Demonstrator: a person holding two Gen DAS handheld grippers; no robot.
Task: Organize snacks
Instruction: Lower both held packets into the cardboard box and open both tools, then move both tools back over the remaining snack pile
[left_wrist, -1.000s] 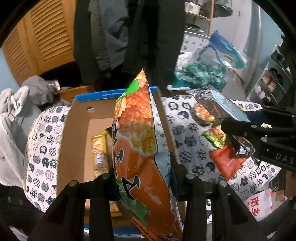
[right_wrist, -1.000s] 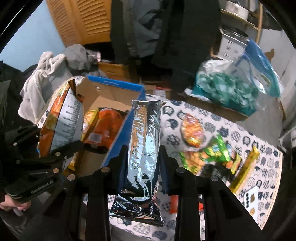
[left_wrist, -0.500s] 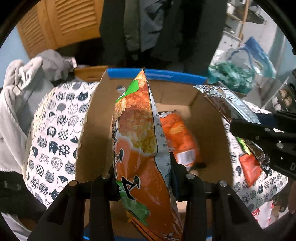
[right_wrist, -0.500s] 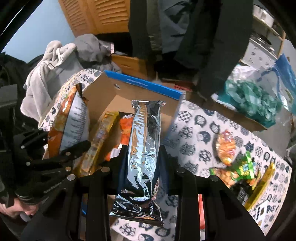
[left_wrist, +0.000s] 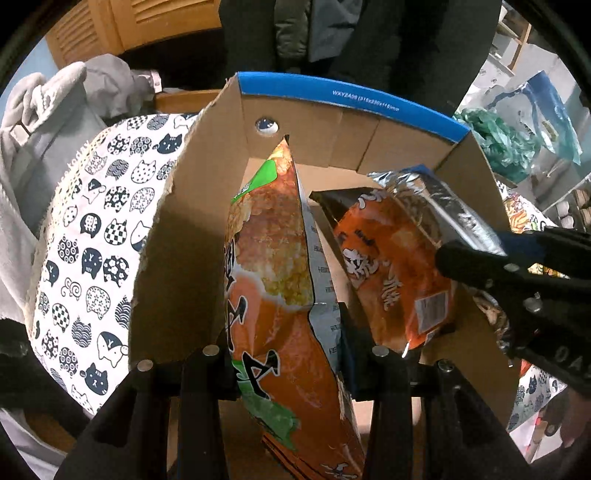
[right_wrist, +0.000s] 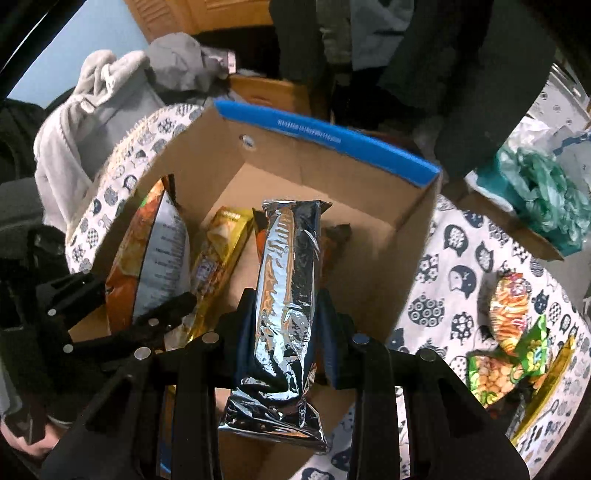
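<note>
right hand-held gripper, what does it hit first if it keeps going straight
Probably the orange bag lying in the box, just beyond the silver bag it grips; depth is unclear.

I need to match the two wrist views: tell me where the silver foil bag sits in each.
Left wrist: silver foil bag at right, clamped in the right gripper.
Right wrist: silver foil bag at centre, upright between the fingers.
Shared landmark: the cardboard box's blue rim.

Matt cardboard box (right_wrist: 402, 243), glossy crinkled foil packet (right_wrist: 286, 280), printed cloth table cover (left_wrist: 99, 229).
</note>
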